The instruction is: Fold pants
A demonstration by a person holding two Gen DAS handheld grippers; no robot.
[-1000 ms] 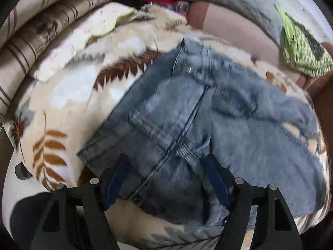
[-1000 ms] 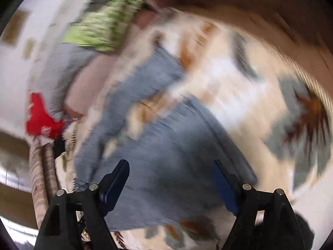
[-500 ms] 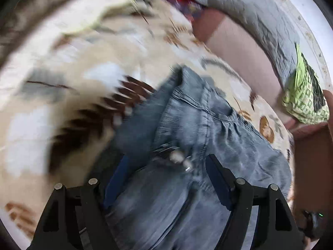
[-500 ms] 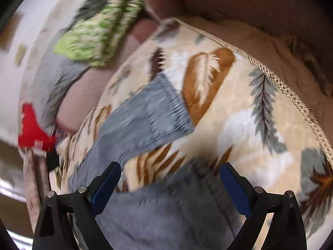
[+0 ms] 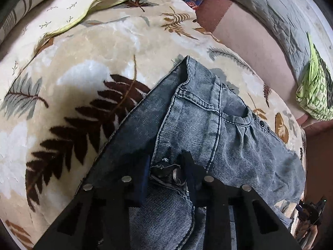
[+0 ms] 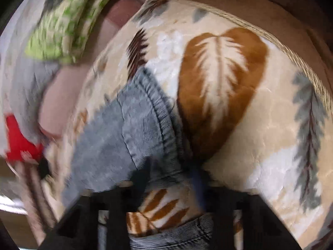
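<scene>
Two grippers I steer sit on grey denim pants (image 5: pixel 218 125), which lie spread on a cream blanket (image 5: pixel 83 62) printed with brown and grey leaves. My left gripper (image 5: pixel 166 173) has its jaws closed on the waistband by the metal button (image 5: pixel 177 176). My right gripper (image 6: pixel 172 179) pinches a hemmed leg end (image 6: pixel 145 125), though that view is blurred.

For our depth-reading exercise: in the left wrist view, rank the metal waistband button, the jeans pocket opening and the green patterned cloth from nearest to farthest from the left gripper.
From the left gripper:
1. Metal button, between the fingers.
2. Pocket opening, ahead, slightly right.
3. Green patterned cloth, far right, off the blanket.
</scene>
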